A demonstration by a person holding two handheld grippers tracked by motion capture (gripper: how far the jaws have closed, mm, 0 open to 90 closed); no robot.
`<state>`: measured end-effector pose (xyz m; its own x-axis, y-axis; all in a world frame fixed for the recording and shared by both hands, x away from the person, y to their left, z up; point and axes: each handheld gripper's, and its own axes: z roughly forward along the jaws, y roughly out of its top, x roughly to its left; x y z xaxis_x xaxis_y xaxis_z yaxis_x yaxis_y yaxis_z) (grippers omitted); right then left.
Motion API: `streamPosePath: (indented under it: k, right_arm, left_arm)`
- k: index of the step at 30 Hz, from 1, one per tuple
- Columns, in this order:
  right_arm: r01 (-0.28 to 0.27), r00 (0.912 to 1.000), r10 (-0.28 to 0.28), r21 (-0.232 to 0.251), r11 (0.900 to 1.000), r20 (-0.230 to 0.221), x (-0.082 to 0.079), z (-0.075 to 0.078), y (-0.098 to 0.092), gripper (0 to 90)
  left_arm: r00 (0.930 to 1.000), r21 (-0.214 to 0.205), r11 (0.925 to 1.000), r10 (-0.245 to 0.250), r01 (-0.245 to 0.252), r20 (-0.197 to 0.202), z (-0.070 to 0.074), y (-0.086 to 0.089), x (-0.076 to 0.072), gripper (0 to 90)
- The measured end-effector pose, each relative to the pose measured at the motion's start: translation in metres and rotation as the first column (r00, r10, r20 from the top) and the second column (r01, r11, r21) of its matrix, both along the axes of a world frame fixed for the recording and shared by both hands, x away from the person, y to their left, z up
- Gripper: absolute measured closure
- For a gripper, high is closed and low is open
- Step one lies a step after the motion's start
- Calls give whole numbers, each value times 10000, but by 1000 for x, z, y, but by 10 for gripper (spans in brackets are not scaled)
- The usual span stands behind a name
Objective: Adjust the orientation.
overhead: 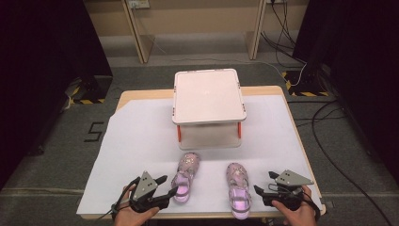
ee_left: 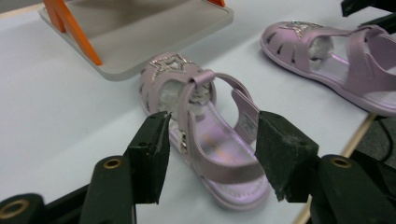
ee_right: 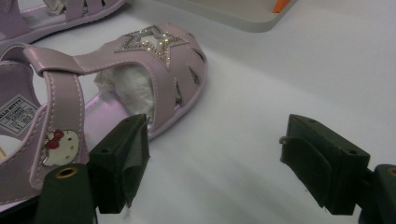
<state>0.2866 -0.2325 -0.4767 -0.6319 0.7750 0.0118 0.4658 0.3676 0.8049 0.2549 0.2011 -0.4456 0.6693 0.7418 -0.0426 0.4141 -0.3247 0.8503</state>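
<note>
So there's a table (overhead: 141,96) with a white sheet (overhead: 141,141) over most of it, and a two-tier shelf rack (overhead: 209,94) with orange posts sitting at the far middle. In front of the rack are two lilac kids' sandals with glittery stars on the toes, toes pointing at the rack. The left sandal (overhead: 186,176) is angled a bit, the right sandal (overhead: 237,188) lies straighter, heel near the table's front edge.

Both hands come in low from the near edge. The left gripper (overhead: 167,188) points right toward the left sandal's heel, jaws apart on either side of the heel strap without pinching it. The right gripper (overhead: 263,182) points left, just beside the right sandal, jaws wide with nothing between them.
</note>
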Motion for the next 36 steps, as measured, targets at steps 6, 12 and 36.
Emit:
streamPosePath:
  k: [6,12,36]
  right_arm:
    - [-37,10000,36,-32,10000,-25,0,-1,1,232]
    - [-72,9999,72,-51,10000,-76,0,-1,2,232]
    - [-70,10000,69,-23,10000,-55,0,-1,3,232]
  left_arm:
    - [9976,-5,9996,-270,270,-642,-8,2,-7,430]
    - [9910,-355,9977,-614,576,-1191,-14,-2,-7,469]
    - [9820,-1095,9901,-1042,876,-1573,-17,-17,-13,515]
